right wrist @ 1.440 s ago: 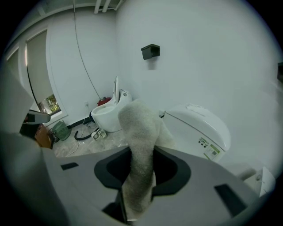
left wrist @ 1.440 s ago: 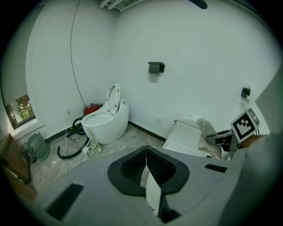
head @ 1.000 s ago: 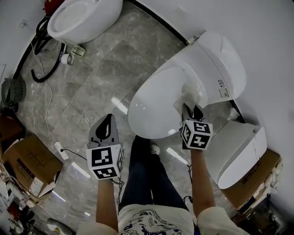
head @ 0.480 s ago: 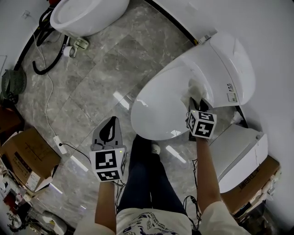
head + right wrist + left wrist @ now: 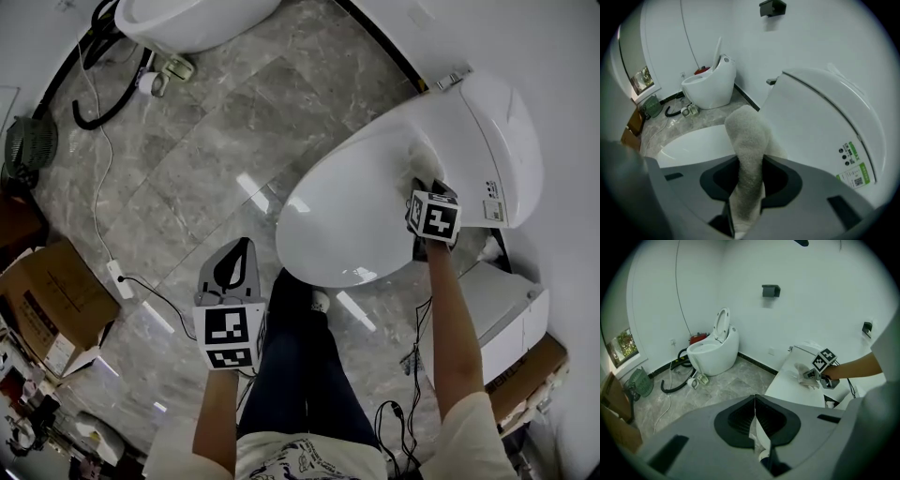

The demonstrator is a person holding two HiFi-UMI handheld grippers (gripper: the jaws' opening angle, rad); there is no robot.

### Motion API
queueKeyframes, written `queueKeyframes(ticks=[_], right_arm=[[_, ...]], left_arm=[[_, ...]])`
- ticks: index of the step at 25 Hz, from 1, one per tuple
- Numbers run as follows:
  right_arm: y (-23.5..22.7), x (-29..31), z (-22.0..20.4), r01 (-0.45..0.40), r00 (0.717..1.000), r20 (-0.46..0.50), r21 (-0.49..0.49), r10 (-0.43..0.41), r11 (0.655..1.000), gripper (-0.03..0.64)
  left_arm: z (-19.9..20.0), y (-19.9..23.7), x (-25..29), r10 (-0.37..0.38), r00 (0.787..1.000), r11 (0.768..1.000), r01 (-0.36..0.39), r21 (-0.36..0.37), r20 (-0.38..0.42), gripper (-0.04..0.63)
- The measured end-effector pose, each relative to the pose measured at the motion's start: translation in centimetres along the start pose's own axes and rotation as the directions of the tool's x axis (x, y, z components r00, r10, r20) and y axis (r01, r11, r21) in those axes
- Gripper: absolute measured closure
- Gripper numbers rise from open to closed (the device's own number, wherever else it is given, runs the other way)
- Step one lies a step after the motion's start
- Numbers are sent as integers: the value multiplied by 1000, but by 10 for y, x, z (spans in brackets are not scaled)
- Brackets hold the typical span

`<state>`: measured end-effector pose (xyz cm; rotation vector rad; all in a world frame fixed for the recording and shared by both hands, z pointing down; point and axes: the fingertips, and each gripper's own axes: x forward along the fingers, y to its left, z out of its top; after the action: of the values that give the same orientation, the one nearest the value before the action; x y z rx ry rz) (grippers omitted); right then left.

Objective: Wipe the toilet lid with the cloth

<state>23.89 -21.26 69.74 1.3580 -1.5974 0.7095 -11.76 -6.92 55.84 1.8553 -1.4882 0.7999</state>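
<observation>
The white toilet lid (image 5: 347, 216) is closed, with the cistern housing (image 5: 502, 141) behind it. A pale fluffy cloth (image 5: 424, 172) lies pressed on the lid's rear right part. My right gripper (image 5: 424, 190) is shut on it. In the right gripper view the cloth (image 5: 747, 140) sticks up from between the jaws of that gripper (image 5: 749, 187), over the lid (image 5: 693, 143). My left gripper (image 5: 236, 264) hangs over the floor left of the bowl, shut and holding nothing. In its own view the left gripper (image 5: 754, 413) has its jaws meeting, with the cloth (image 5: 804, 376) far off.
A second toilet (image 5: 197, 19) stands at the far wall with a black hose (image 5: 94, 84) beside it. A white cable and plug strip (image 5: 117, 277) lie on the marble floor. Cardboard boxes (image 5: 47, 300) sit at left. A white fixture (image 5: 497, 309) stands right of the toilet. A person's legs (image 5: 300, 366) are below.
My right gripper has slid the cloth along the lid toward its rear, nearer the cistern housing. The left gripper has stayed where it was.
</observation>
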Motion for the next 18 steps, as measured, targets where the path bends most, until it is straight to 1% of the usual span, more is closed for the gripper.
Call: queueKeyframes(ticks=[3, 8, 13, 16, 18], right_arm=[[-8, 17, 5, 14, 999, -44, -49, -16, 999, 506], [-16, 35, 12, 27, 996, -86, -49, -32, 998, 505], [-14, 46, 19, 39, 991, -120, -165, -60, 986, 502], [-12, 49, 23, 26, 985, -160, -209, -61, 978, 503], [-9, 50, 25, 5, 978, -200, -276, -62, 961, 508]], left_arm=[[-5, 1, 4, -4, 1000, 1000, 4, -2, -9, 586], [-11, 0, 8, -5, 1000, 1000, 5, -9, -15, 586], [-19, -1, 11, -7, 1000, 1000, 6, -19, -24, 586], [-26, 0, 9, -11, 999, 999, 10, -30, -31, 586], [-29, 1, 7, -10, 999, 999, 8, -40, -34, 586]])
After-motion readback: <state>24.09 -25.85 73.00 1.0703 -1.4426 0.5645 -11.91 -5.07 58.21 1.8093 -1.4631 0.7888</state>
